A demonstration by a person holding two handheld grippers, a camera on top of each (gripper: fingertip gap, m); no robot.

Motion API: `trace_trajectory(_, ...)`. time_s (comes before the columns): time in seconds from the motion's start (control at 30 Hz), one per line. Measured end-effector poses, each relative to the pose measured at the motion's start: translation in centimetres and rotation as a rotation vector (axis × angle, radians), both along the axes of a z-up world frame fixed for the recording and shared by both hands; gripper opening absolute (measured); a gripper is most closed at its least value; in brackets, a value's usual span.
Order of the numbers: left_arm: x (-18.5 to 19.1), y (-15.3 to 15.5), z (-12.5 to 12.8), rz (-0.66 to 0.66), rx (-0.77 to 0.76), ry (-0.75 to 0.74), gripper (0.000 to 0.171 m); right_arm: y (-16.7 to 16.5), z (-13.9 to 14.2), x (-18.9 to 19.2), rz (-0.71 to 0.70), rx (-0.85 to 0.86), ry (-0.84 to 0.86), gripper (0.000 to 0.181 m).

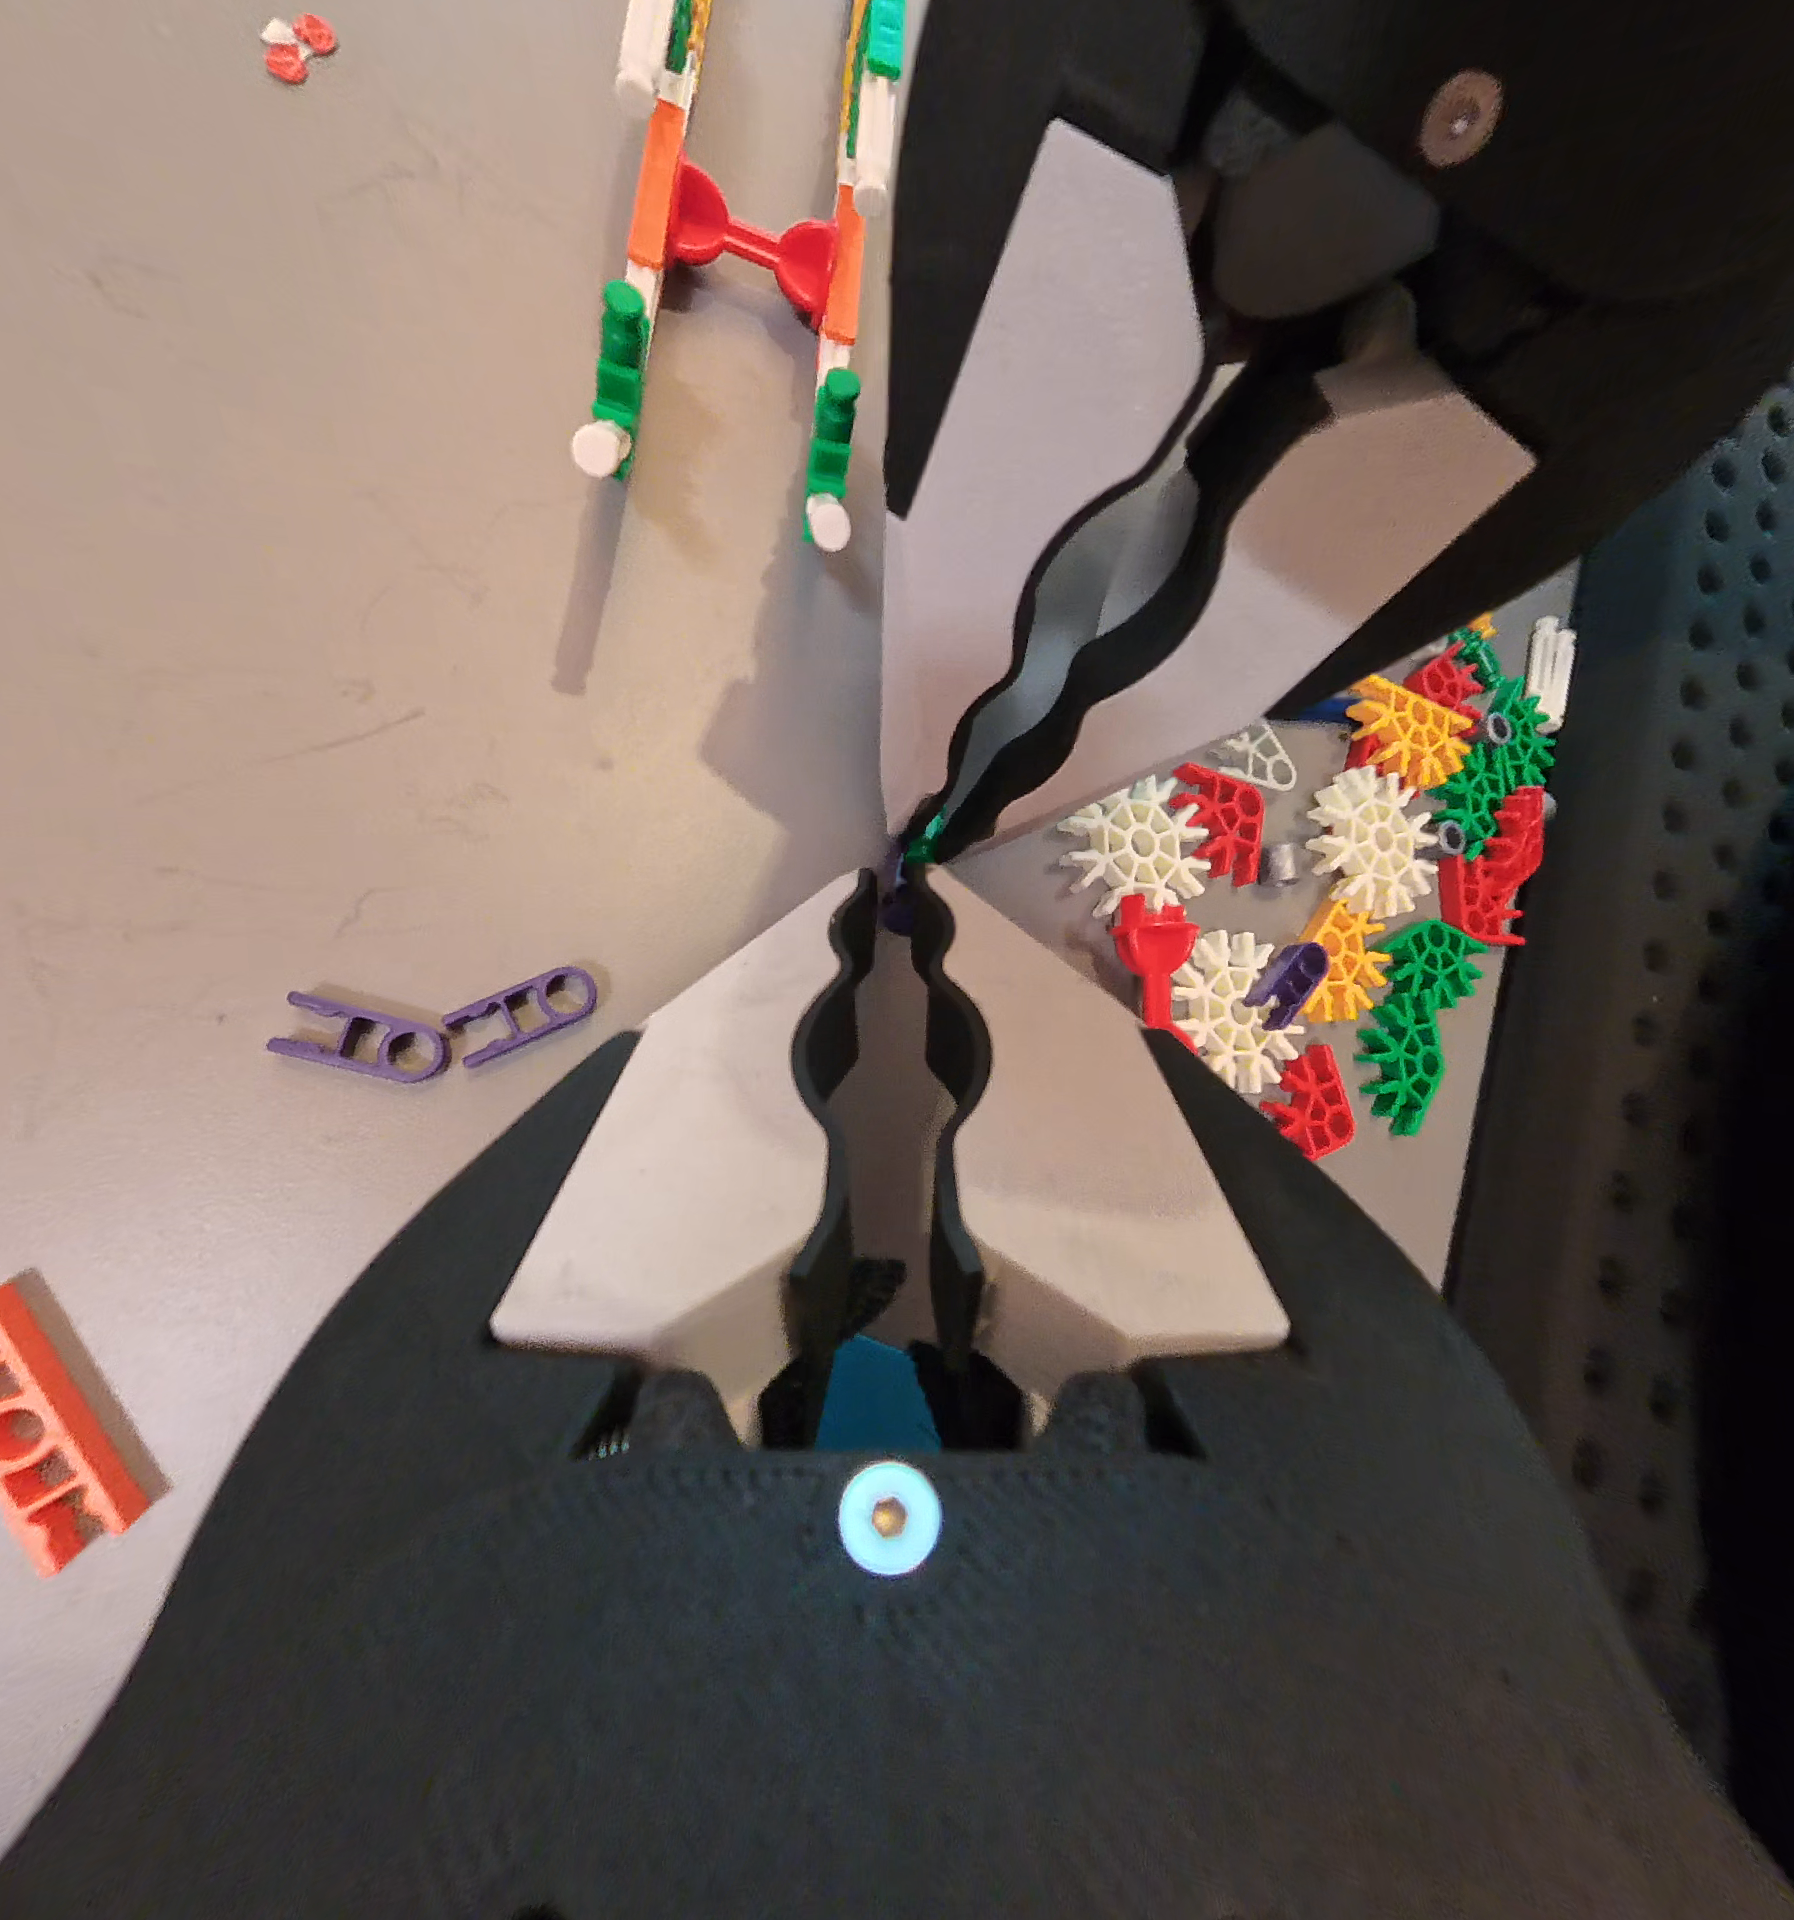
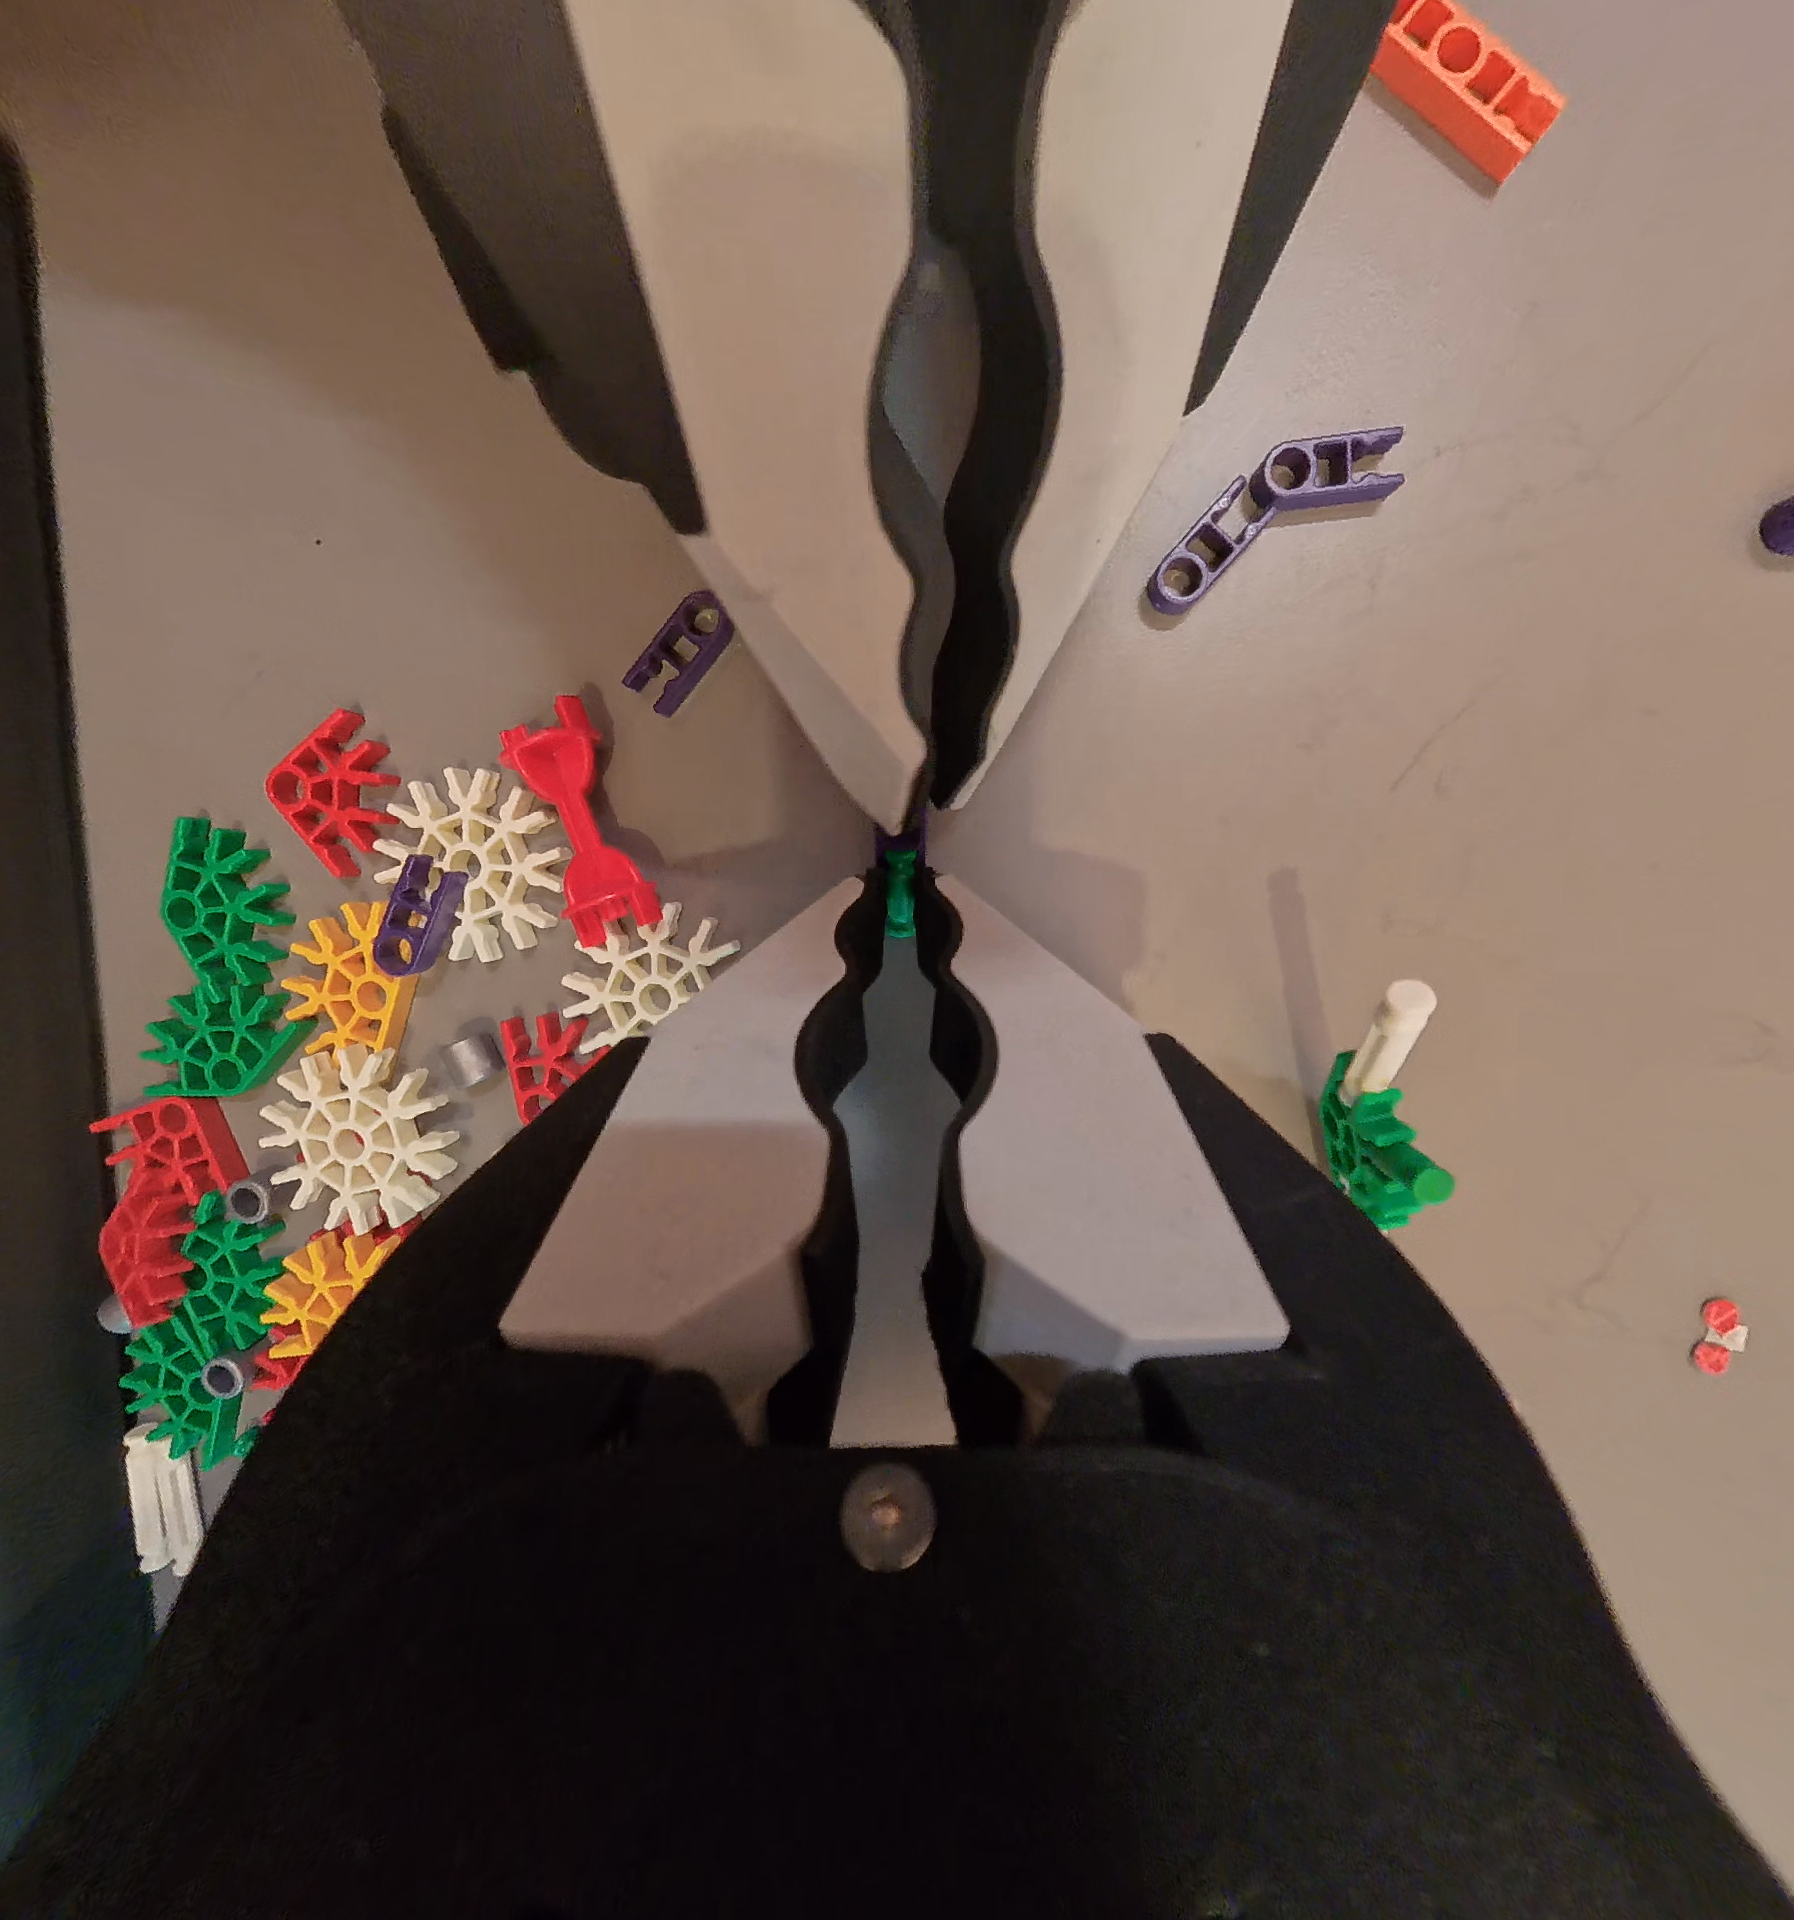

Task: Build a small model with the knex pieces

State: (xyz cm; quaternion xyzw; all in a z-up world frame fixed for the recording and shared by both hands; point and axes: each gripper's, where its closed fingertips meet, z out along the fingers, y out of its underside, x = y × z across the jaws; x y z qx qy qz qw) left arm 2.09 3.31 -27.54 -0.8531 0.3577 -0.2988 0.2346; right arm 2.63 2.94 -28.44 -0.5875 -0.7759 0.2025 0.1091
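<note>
My left gripper (image 1: 895,906) is shut on a small purple piece (image 1: 899,910) at its tips. My right gripper (image 2: 901,904) is shut on a small green piece (image 2: 901,894). The two grippers meet tip to tip above the grey table, and the purple and green pieces touch there. In the left wrist view the right gripper (image 1: 929,831) comes in from the upper right. In the right wrist view the left gripper (image 2: 924,800) comes in from the top, with a bit of the purple piece (image 2: 888,836) showing at its tips.
A pile of white, red, green and yellow connectors (image 1: 1319,894) lies beside a black perforated tray wall (image 1: 1682,831); it also shows in the right wrist view (image 2: 353,1049). Purple clips (image 1: 436,1023), an orange block (image 1: 31,1423) and a rod frame (image 1: 737,249) lie around. The tips of both grippers are at nearly the same place.
</note>
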Motion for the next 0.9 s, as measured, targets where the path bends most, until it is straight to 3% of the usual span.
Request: trace_trajectory(0.9, -0.57, -0.77, -0.82, 0.086, -0.057, 0.062, 0.0, -0.58, -0.15, -0.58, 0.023, 0.087, -0.135, 0.004)
